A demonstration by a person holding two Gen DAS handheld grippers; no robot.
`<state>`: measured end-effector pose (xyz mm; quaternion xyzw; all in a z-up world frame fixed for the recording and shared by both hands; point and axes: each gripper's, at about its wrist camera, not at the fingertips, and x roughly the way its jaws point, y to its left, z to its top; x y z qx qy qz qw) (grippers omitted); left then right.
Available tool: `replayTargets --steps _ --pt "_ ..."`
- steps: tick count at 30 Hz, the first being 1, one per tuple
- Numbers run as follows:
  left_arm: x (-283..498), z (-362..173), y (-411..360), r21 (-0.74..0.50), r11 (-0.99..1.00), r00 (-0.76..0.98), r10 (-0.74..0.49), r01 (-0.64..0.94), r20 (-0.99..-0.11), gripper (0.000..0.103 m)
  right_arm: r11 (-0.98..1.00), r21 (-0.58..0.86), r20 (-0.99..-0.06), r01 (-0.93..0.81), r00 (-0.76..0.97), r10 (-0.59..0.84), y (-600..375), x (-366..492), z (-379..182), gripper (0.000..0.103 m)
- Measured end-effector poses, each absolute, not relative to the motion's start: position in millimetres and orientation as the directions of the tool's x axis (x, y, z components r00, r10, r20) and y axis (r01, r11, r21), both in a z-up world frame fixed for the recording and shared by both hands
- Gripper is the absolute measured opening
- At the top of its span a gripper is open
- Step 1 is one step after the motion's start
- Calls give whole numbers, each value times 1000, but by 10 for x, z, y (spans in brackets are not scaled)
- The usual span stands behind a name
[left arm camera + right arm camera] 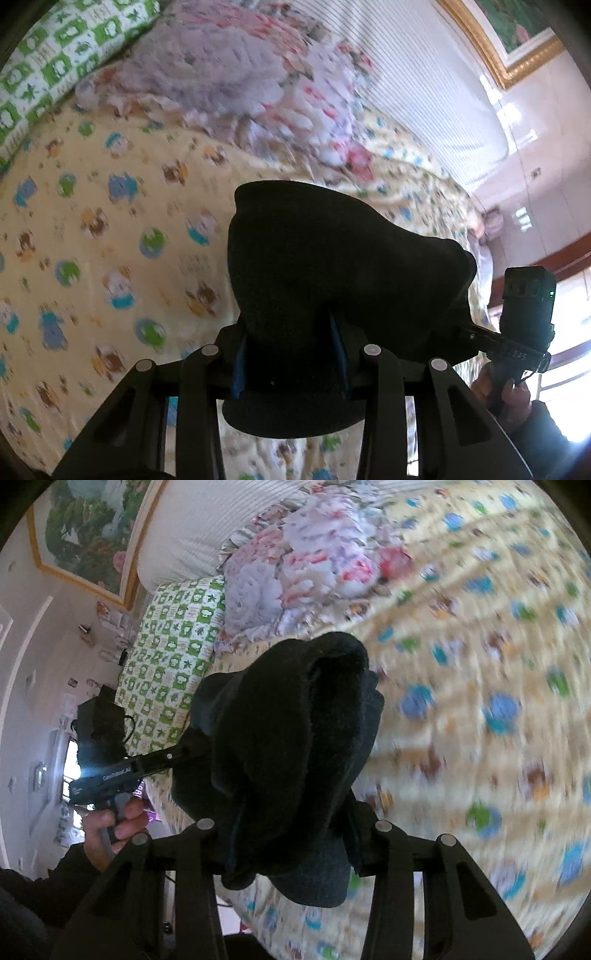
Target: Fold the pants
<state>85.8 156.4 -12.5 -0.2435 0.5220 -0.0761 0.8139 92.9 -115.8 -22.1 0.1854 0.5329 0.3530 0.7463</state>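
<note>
- Black, thick fabric fills the middle of both views: these are the pants, lifted above the bed and bunched between the two tongs
- Left tongs, at the lower middle of the left wrist view, are clenched on a fold of the pants; the blue fingers press into the cloth from both sides and a thick lip of it hangs below them
- Right tongs, at the lower middle of the right wrist view, are also clenched on the pants; here several layers are gathered together and the fingers themselves are hidden under the cloth
- In the left part of the right wrist view the other gripper shows, with the person's hand on its handle, so both tongs hold the same garment close together
- Cloth looks soft, fleecy and quite heavy for a garment; I judge it will sag and will not keep any shape, but it should not slip easily from the pads
- Better hold, I think, is at the waistband corners or at the leg hems, one layer set in each tongs, so the pants can be spread flat on the bed before folding
- Floral quilt and green checked pillow lie in the upper left of the left wrist view, well apart from the pants
</note>
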Motion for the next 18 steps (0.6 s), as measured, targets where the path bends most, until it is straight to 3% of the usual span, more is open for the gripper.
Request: replayTargets --steps 18 --pt "1417 -269 2028 -430 876 476 -290 -217 -830 37 687 611 -698 -393 142 702 -604 1732 -325 45"
